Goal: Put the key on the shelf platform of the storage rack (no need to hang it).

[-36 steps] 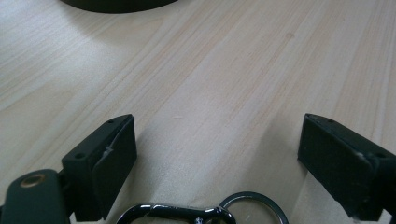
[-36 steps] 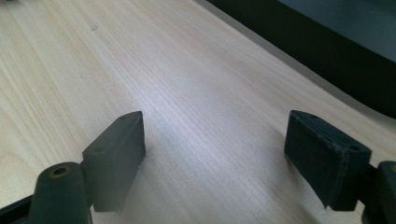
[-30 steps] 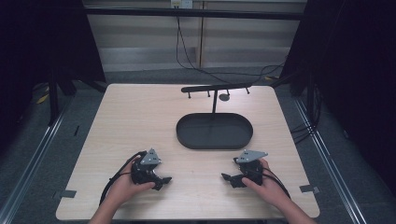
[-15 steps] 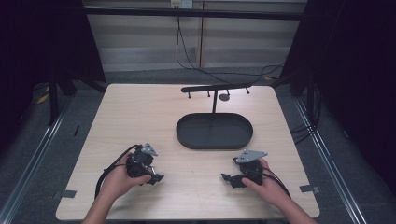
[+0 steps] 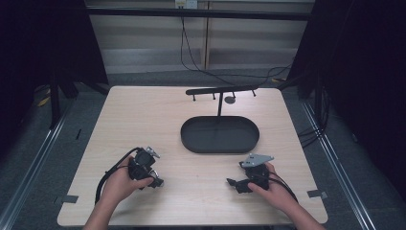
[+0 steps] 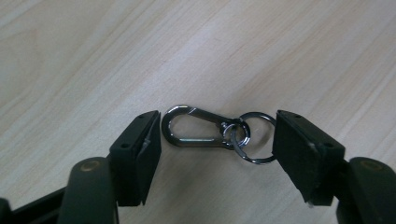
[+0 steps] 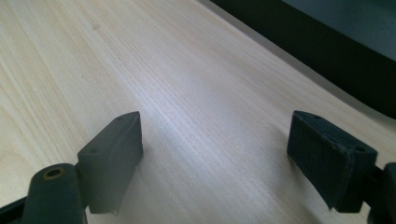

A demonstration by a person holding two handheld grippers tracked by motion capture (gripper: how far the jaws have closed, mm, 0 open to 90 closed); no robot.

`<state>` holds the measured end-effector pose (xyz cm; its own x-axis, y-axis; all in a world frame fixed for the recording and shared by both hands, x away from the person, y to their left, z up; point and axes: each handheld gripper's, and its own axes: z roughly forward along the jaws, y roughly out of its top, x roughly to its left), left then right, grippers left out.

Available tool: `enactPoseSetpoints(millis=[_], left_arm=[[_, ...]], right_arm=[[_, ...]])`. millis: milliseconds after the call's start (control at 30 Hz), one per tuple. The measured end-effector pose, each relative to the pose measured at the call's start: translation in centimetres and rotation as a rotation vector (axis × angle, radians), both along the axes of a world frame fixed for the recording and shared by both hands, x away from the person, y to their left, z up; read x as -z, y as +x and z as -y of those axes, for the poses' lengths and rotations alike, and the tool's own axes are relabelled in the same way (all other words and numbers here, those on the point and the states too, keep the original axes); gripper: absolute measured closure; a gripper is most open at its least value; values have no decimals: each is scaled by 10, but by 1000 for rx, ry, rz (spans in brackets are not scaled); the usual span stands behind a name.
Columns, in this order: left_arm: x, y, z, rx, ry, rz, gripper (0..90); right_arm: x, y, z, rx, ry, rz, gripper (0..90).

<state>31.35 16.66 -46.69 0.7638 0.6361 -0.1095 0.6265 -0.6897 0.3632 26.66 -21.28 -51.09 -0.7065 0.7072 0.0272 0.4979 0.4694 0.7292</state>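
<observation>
Left gripper stands over the table near its front left corner, held in the person's left hand. Its jaws are fairly wide and have just been closing in. Between them lies a metal snap hook with two key rings linked at one end, flat on the wood. In the left gripper view the hook's rounded end sits just beside one pad and the larger ring just beside the other; whether either pad touches the metal cannot be told.

Right gripper stands near the front right corner, held in the right hand, its jaws wide apart over bare wood with nothing between them.

A dark oval tray lies right of the table's centre. Behind it, close to the back edge, stands a black rack with small hooks on its crossbar.
</observation>
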Motion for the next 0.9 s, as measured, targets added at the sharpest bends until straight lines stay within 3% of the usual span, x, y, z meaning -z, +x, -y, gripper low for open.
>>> enactPoseSetpoints(millis=[600, 633, 667, 800, 900], left_arm=[[2, 0, 9, -40, 92, -34, 437], [1, -1, 10, -31, 113, -25, 464], [1, -1, 10, -31, 113, -25, 595], [0, 0, 10, -39, 104, -39, 622], [-1, 1, 9, -43, 102, -67, 715]], right_arm=[[0, 0, 0, 2, 0, -1, 177], [0, 0, 0, 2, 0, -2, 176], [0, 0, 0, 2, 0, -2, 176], [0, 0, 0, 2, 0, -2, 176], [0, 0, 0, 2, 0, -2, 176]])
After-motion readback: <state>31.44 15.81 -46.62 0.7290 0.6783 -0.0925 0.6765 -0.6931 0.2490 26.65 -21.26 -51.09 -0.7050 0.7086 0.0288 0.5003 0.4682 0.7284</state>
